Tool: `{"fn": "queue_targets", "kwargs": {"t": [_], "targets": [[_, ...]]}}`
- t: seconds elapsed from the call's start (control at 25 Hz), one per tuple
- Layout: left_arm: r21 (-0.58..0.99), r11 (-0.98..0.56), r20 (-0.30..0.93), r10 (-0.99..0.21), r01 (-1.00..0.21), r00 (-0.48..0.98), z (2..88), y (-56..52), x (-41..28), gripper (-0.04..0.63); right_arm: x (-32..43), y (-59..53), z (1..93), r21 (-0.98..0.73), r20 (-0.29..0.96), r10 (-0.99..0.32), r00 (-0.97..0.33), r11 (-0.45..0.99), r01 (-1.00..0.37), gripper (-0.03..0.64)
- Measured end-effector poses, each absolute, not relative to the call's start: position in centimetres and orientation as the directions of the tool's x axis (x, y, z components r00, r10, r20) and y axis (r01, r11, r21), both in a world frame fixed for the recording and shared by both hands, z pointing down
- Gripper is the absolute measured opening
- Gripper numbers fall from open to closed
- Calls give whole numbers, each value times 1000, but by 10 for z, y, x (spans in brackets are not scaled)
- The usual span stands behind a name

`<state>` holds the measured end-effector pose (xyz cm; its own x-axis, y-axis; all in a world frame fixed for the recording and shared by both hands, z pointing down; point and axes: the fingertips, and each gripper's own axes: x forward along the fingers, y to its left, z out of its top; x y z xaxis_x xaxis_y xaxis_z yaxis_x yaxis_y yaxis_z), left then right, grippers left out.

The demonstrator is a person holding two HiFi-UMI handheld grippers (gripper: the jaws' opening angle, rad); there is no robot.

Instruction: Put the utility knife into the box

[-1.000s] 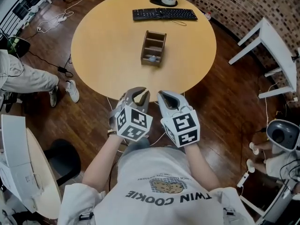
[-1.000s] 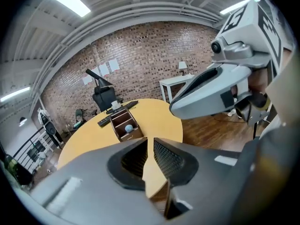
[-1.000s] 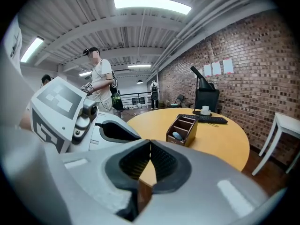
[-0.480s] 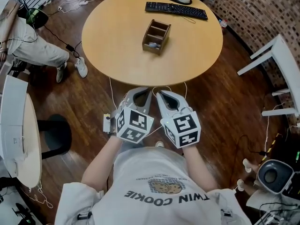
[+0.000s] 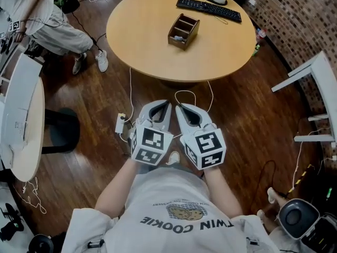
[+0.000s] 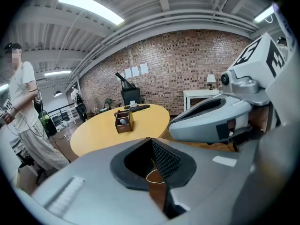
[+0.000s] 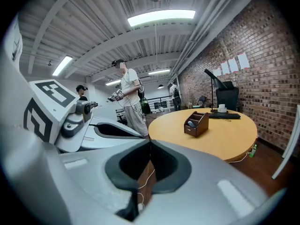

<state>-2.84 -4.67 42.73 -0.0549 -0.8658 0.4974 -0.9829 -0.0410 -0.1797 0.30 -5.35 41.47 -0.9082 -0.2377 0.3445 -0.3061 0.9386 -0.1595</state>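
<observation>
Head view omits the ceiling lights [image 7: 161, 17]; left gripper [image 5: 166, 105] and right gripper [image 5: 178, 106] are closed, empty.

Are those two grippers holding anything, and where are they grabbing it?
Nothing is held: the left gripper and the right gripper are both shut and empty.

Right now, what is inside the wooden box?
In the wooden box, a small pale object lies in one end compartment; too small to identify. Walls partly hide the other compartments.
</observation>
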Motion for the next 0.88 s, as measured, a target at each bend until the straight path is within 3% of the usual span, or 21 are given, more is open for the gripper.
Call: {"fn": "queue_targets", "kwargs": {"t": [0.36,0.88], "targets": [[-66,76,471,-877,-995,-98,418,5,-18,8,8,-10,409,-187,341,-170,-925,952,-244,2],[-37,200,435,-879,-979,-196,411,97,-37,8,-11,78,405,-175,345,-110,-932,968,-179,2]]}}
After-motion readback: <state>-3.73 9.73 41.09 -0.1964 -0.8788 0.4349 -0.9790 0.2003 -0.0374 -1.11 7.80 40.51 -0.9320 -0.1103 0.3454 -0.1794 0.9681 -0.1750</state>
